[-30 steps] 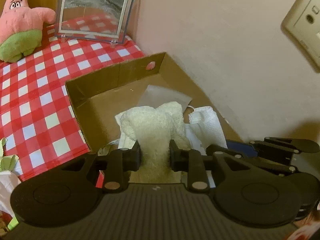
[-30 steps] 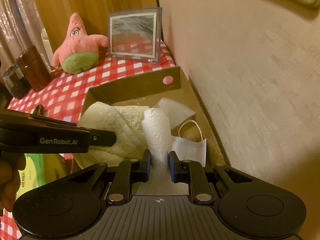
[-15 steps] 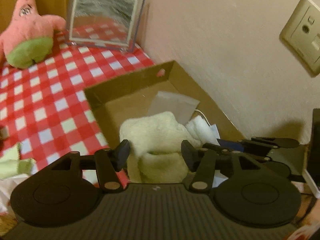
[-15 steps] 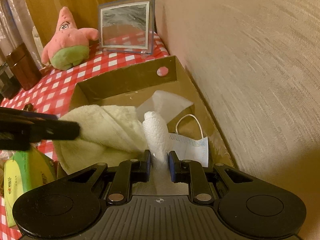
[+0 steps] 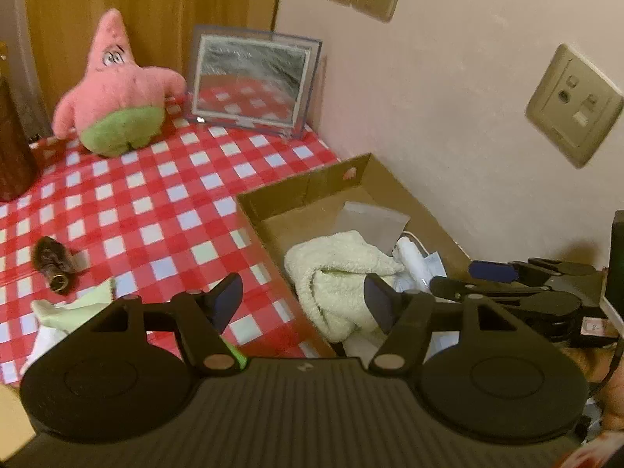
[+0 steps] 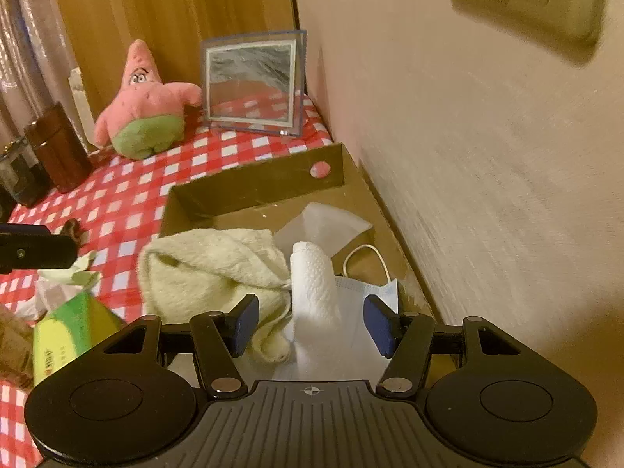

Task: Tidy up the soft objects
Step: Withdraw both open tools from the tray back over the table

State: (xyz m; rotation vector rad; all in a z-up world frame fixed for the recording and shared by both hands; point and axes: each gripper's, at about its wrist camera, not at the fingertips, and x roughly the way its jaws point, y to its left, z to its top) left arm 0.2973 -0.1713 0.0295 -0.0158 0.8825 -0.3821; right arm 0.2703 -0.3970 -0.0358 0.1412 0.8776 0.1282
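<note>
A cream towel [image 5: 331,269] lies crumpled in the open cardboard box [image 5: 312,187] by the wall. My left gripper [image 5: 302,292] hangs above the box's near-left edge, its jaws opening and holding nothing, with the towel below them. In the right wrist view, a rolled white paper towel [image 6: 314,284] stands between the widening jaws of my right gripper [image 6: 312,312]; neither pad touches it. The towel [image 6: 210,269] lies to its left, a face mask [image 6: 370,292] to its right, and a clear bag [image 6: 323,218] behind it.
A pink starfish plush [image 5: 117,89] and a framed mirror [image 5: 249,78] stand at the back of the red checked tablecloth [image 5: 156,202]. A pale green cloth [image 5: 74,304] and a small dark object [image 5: 52,261] lie left of the box. A green tissue box [image 6: 66,331] sits near left.
My left gripper let go of the cream towel, then rose and drew back to the left. My right gripper opened off the paper towel, which stays standing in the box.
</note>
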